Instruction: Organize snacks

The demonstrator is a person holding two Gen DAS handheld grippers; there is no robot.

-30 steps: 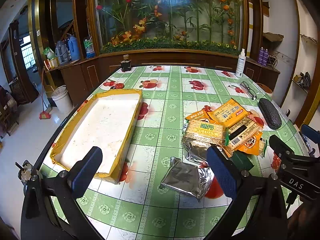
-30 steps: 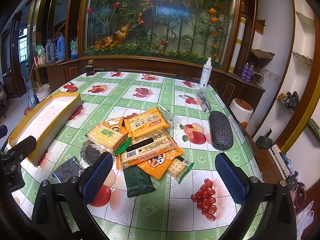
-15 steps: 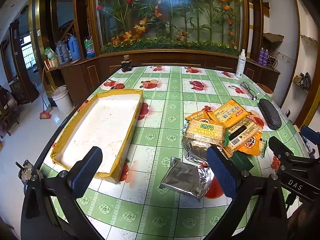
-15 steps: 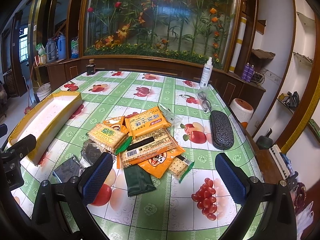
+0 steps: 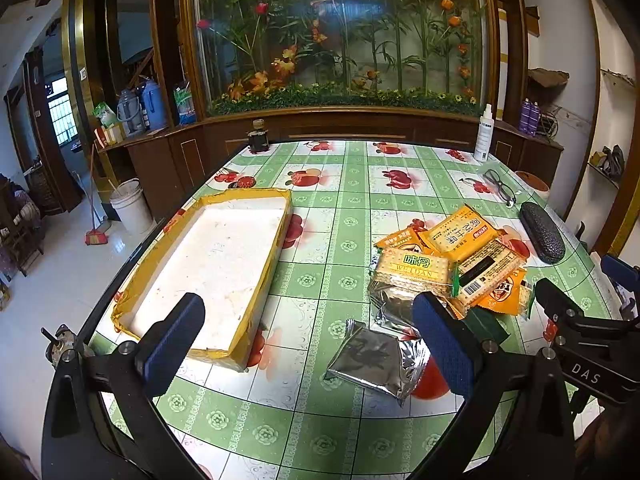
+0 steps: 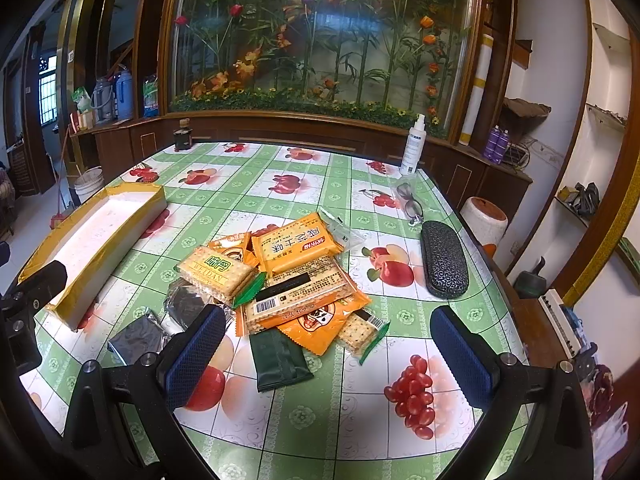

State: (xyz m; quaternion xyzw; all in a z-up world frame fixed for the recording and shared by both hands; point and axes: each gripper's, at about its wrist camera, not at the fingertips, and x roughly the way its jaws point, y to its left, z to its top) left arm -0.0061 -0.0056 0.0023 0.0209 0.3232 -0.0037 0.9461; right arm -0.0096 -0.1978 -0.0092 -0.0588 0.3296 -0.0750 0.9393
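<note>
A heap of snack packets lies mid-table: a WEIDAN cracker pack [image 6: 218, 274], an orange packet [image 6: 300, 242], a barcode cracker pack [image 6: 304, 294], a dark green packet [image 6: 280, 360] and silver foil packets [image 5: 376, 356]. A yellow-rimmed white tray [image 5: 276, 248] lies empty at the left, also in the right wrist view as the tray [image 6: 132, 220]. My left gripper [image 5: 308, 340] hovers open over the near table edge, between tray and foil packet. My right gripper [image 6: 328, 354] is open above the near side of the heap, holding nothing.
A dark glasses case [image 6: 444, 258], spectacles [image 6: 408, 202] and a white spray bottle [image 6: 414, 146] sit at the right side. A small dark bottle [image 5: 259, 136] stands at the far edge. The table [image 6: 304, 412] has a green fruit-print cloth; cabinets surround it.
Both grippers have crept slightly forward toward the table; the snacks and tray have not moved.
</note>
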